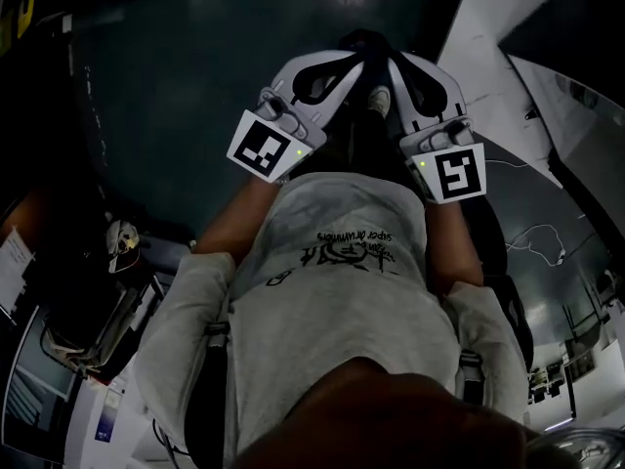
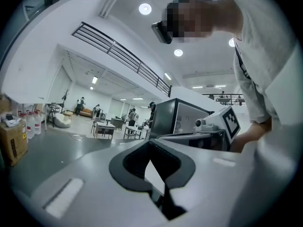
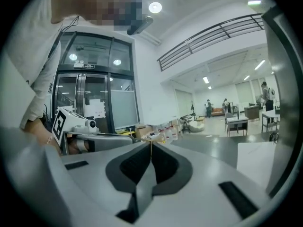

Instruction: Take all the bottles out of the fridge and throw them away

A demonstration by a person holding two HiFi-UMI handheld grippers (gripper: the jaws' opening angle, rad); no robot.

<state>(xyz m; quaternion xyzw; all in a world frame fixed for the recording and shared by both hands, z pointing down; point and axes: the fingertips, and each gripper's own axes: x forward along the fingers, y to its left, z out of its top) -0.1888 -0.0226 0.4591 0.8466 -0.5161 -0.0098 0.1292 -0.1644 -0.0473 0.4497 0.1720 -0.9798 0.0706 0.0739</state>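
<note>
Glossy dark floor (image 1: pixel 176 66). Person's grey fabric T-shirt (image 1: pixel 332 301). Just ahead of it are the moulded white left gripper (image 2: pixel 150 144) and right gripper (image 3: pixel 151 146), each with dark pads pressed together, nothing between. Boxy black cabinet (image 2: pixel 176 117) farther ahead. Pale plastic bottles (image 3: pixel 167 133) stand beside cardboard box (image 3: pixel 142 130), well away from T-shirt.

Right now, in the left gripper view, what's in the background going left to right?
Cardboard box → plastic jugs → tables → dark cabinet → person's forearm.
</note>
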